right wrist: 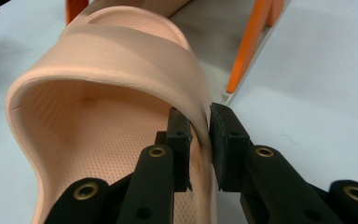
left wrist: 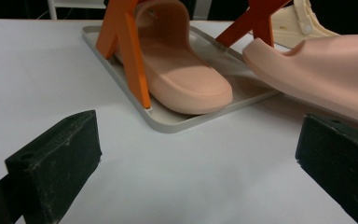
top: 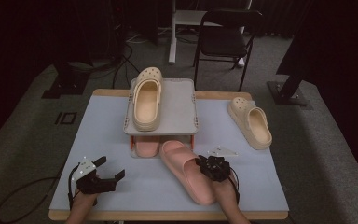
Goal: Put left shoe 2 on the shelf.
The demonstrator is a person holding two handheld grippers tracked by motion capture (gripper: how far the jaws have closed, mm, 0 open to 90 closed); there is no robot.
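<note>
My right gripper (right wrist: 199,140) is clamped on the side of the pink slide's (top: 186,170) strap, one pad inside and one outside. The slide lies on the table (top: 112,140) just in front of the rack (top: 177,105), toe towards it. Its mate (left wrist: 177,70) sits on the rack's bottom tray. One clog (top: 147,98) rests on the top shelf, another (top: 251,122) on the table to the right. My left gripper (top: 103,177) hovers near the front left, jaws apart and empty

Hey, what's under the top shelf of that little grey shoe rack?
Under the top shelf a pink slide lies on the rack's bottom tray, between orange legs. From above, just its end pokes out; the shelf covers the rest.
</note>
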